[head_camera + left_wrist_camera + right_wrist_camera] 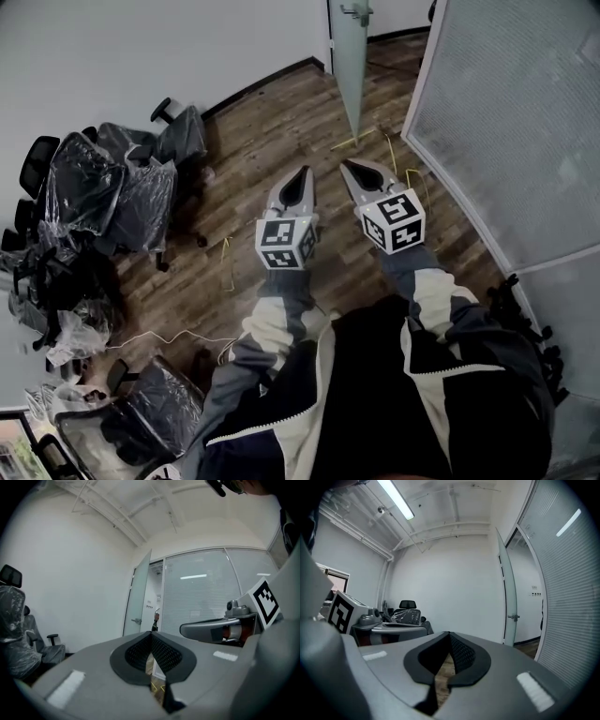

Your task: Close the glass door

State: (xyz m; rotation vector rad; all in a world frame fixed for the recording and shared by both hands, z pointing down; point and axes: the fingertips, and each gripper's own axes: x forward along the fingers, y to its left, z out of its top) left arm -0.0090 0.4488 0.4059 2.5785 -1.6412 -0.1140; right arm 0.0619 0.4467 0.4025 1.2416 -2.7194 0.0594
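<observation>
One tall frosted glass door (352, 56) stands swung open at the far end of the room, edge-on to the person. Its metal handle (357, 11) shows, and the frosted glass partition (506, 122) stands just to its right. The step in hand looks like the approach, since nothing touches the door yet. The left gripper (302, 172) and right gripper (347, 167) sit side by side above the brown wooden floor (253, 150). Both point at the door from well short of it, each with its fingers pressed together on nothing. The next move calls for reaching the door's face or handle and pushing it toward its frame. Plastic-wrapped black office chairs (112, 187) stand at the left.
</observation>
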